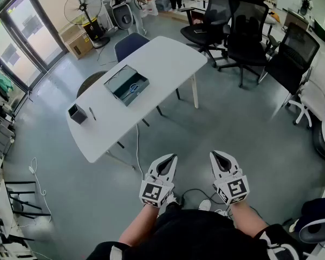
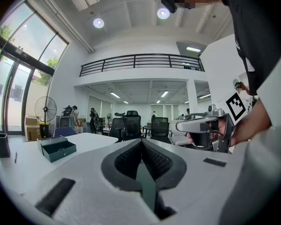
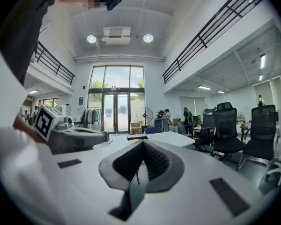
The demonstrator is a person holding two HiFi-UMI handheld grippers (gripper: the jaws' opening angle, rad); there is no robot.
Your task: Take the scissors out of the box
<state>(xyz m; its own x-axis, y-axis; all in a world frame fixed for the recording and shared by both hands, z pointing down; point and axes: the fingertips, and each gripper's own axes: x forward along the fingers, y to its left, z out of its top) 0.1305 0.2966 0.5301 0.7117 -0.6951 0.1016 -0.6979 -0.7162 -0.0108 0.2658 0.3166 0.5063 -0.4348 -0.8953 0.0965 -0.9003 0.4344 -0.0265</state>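
Sitting near table (image 1: 170,58) edge, box (image 1: 115,75), scissors (image 1: 132,88) inside; bare floor (image 1: 249,123) ahead

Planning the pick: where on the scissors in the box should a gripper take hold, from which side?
Come from above through the open top of the box; its walls block a side approach. The scissors lie flat on its bottom, so pinch across the blue handle end, probably the bulkiest part. Blade direction is too small to tell.
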